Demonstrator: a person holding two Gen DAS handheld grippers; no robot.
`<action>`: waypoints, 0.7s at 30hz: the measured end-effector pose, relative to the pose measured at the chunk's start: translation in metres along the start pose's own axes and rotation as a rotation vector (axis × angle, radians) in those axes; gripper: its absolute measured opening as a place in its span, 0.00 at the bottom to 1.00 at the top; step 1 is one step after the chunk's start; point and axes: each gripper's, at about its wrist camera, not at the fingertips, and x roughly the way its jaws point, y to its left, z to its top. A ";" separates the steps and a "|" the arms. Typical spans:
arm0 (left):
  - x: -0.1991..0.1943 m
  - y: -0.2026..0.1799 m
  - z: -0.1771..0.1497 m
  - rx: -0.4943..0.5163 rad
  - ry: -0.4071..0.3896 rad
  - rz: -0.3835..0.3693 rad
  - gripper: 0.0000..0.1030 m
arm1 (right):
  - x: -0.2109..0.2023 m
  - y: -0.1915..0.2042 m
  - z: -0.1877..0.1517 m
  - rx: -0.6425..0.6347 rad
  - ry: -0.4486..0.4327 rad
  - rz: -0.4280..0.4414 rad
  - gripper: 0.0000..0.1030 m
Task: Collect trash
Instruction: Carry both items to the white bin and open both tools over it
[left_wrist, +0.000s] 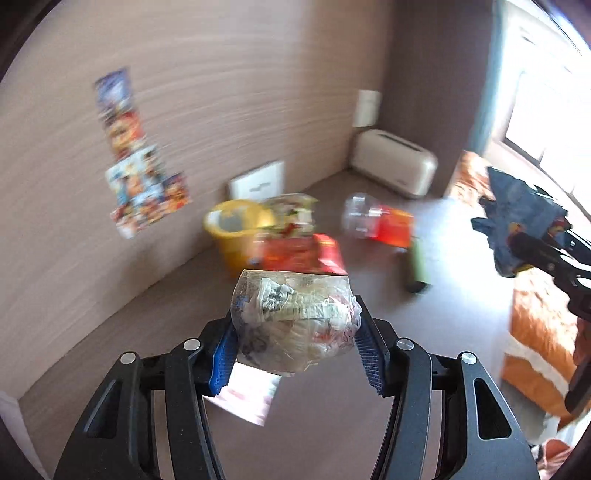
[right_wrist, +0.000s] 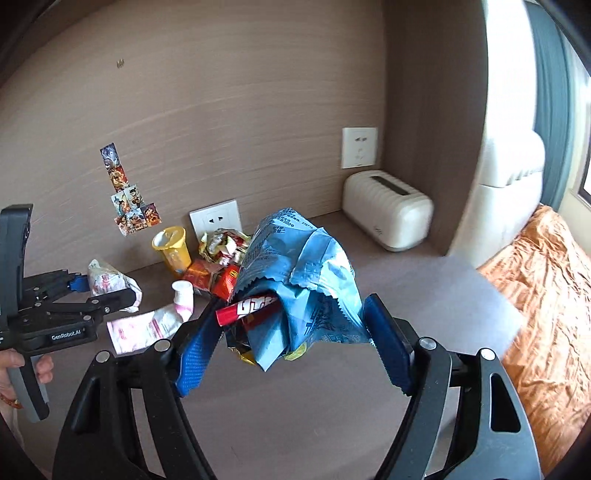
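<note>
My left gripper (left_wrist: 295, 332) is shut on a crumpled clear plastic bag (left_wrist: 293, 321) stuffed with paper, held above the brown desk; it also shows in the right wrist view (right_wrist: 110, 282). My right gripper (right_wrist: 291, 328) is shut on a bunch of wrappers: a blue foil bag (right_wrist: 303, 273) with a red wrapper (right_wrist: 247, 308) sticking out left. It shows at the right of the left wrist view (left_wrist: 524, 225). More trash lies by the wall: a yellow cup (right_wrist: 171, 249), red packets (right_wrist: 221, 280), crumpled wrappers (right_wrist: 223, 245), a pink-white tube (right_wrist: 147, 326).
A cream ribbed box (right_wrist: 388, 210) stands in the desk's back right corner. Wall sockets (right_wrist: 216, 221) and stickers (right_wrist: 129, 206) are on the brown wall. An orange bedspread (right_wrist: 546, 288) lies to the right. A clear bottle (left_wrist: 360, 216) lies behind the red packets.
</note>
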 end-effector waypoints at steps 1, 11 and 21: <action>-0.004 -0.013 -0.002 0.026 0.000 -0.021 0.54 | -0.006 -0.004 -0.004 0.002 -0.004 -0.008 0.75; 0.007 -0.151 -0.014 0.269 0.048 -0.203 0.54 | -0.073 -0.064 -0.066 0.090 0.023 -0.121 0.75; 0.038 -0.285 -0.049 0.483 0.140 -0.355 0.54 | -0.112 -0.138 -0.139 0.205 0.126 -0.233 0.75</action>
